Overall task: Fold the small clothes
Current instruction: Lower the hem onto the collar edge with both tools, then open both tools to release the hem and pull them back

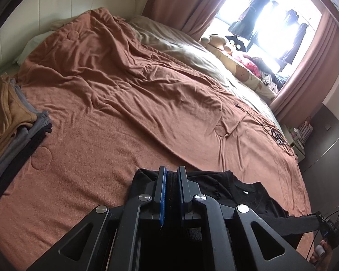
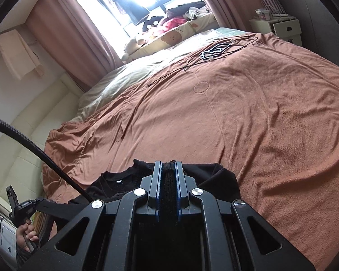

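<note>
A black shirt [image 1: 244,189] hangs stretched between both grippers just above the near edge of the bed. My left gripper [image 1: 171,170] is shut on one side of it, black cloth pinched between the blue pads. My right gripper [image 2: 168,164] is shut on the other side of the black shirt [image 2: 115,186], a thick fold filling the gap between its fingers. The neckline with a white label faces up. In the left wrist view the right gripper shows at the lower right edge; in the right wrist view the left gripper shows at the lower left.
A rust-brown blanket [image 1: 128,103] covers the bed. A stack of folded clothes [image 1: 13,122], tan on top of grey and black, lies at the left. Black cables [image 2: 217,50] lie near the far side. Plush toys [image 2: 147,36] line the window sill. A white nightstand [image 2: 280,27] stands beyond.
</note>
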`<state>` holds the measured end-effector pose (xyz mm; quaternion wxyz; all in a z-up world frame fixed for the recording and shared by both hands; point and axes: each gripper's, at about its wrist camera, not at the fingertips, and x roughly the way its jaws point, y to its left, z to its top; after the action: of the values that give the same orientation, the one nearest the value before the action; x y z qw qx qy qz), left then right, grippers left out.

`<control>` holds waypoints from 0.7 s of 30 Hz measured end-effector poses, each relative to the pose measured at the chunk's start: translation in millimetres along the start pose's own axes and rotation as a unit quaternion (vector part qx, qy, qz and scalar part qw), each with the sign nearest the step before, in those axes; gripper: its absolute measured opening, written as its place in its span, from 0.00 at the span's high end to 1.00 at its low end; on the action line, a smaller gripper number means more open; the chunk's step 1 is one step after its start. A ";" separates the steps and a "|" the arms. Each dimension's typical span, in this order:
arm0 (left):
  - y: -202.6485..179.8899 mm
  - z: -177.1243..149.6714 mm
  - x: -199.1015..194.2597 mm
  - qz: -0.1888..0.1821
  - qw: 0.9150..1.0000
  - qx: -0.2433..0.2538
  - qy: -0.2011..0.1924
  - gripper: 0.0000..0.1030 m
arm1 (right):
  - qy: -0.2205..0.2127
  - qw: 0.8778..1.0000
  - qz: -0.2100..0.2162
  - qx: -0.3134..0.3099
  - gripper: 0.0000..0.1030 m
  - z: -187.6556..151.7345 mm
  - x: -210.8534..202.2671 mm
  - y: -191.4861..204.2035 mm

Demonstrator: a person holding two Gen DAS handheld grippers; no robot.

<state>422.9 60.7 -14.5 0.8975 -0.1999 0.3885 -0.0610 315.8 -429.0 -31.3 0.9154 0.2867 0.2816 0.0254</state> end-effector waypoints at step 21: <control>6.7 -6.6 77.8 0.051 0.995 0.053 0.065 0.28 | 0.095 0.990 -0.091 -0.043 0.90 6.2 65.3 26.4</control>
<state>471.6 44.2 -73.6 0.8817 -0.1271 0.4517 -0.0482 377.0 -396.5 -45.5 0.8945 0.2167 0.3905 -0.0187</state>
